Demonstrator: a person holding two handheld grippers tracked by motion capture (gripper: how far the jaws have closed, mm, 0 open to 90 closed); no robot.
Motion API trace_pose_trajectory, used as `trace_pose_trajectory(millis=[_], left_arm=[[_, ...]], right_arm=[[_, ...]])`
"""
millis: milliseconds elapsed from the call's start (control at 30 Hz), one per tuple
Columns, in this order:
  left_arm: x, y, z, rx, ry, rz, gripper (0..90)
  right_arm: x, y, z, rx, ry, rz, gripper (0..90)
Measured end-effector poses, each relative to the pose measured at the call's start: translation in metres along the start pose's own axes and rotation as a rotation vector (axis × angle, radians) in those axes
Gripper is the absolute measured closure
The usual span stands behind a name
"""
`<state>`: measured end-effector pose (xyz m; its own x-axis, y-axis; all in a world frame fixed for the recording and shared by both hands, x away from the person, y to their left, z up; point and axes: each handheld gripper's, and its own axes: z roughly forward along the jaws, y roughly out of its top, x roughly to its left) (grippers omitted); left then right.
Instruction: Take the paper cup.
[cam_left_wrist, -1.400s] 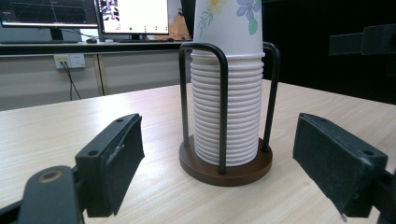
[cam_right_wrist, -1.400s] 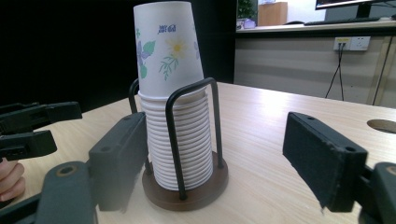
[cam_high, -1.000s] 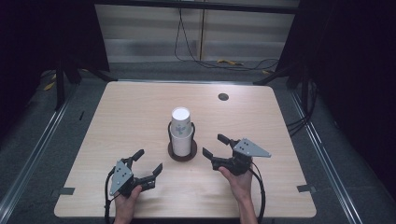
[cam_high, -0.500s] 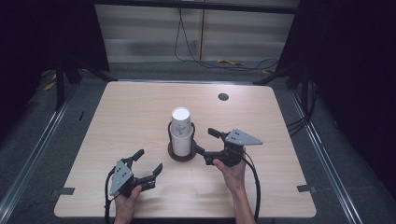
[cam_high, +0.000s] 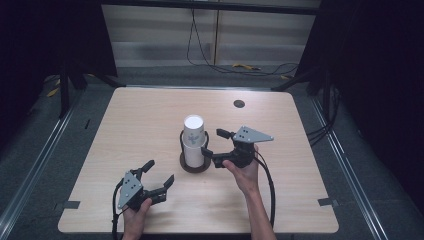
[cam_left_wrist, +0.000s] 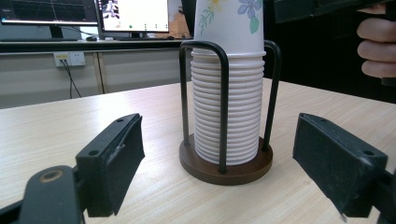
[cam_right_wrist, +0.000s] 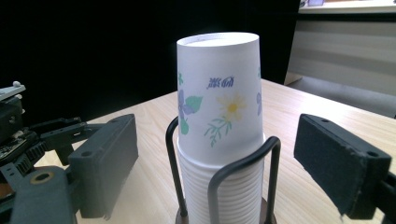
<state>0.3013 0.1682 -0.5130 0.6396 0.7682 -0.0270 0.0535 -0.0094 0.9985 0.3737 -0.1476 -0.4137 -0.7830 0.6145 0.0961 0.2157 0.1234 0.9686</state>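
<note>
Right gripper (cam_high: 214, 145) wide apart, just beside cup stack (cam_high: 193, 141) in holder (cam_high: 194, 165).

Left gripper (cam_left_wrist: 219, 163) low over the wooden table (cam_left_wrist: 56, 126), jaws spread wide, nothing between the pads. Straight ahead: stack of upside-down paper cups (cam_left_wrist: 227, 112) in a black wire holder (cam_left_wrist: 224, 93) on a round dark wooden base (cam_left_wrist: 226, 167). Top cup floral print. Far right, upper corner: fingers of the other hand (cam_left_wrist: 376, 46) on a black gripper body (cam_left_wrist: 317, 9). Far left: monitors (cam_left_wrist: 84, 14) on a desk, wall sockets (cam_left_wrist: 67, 58) below.
</note>
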Motion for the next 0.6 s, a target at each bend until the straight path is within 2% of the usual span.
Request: trace_pose_trajectory(millis=[167,400,600], left_arm=[[0.000,0.000,0.000,-0.002,-0.003,0.000,16.1],[0.000,0.000,0.001,0.004,-0.004,-0.004,16.2],[0.001,0.000,0.000,0.006,-0.002,0.006,16.1]], right_arm=[[-0.002,0.009,0.007,0.046,0.015,0.001,13.2],[-0.005,0.020,0.020,0.057,0.028,-0.015,15.3],[-0.007,0.029,0.033,0.088,0.042,-0.029,17.5]])
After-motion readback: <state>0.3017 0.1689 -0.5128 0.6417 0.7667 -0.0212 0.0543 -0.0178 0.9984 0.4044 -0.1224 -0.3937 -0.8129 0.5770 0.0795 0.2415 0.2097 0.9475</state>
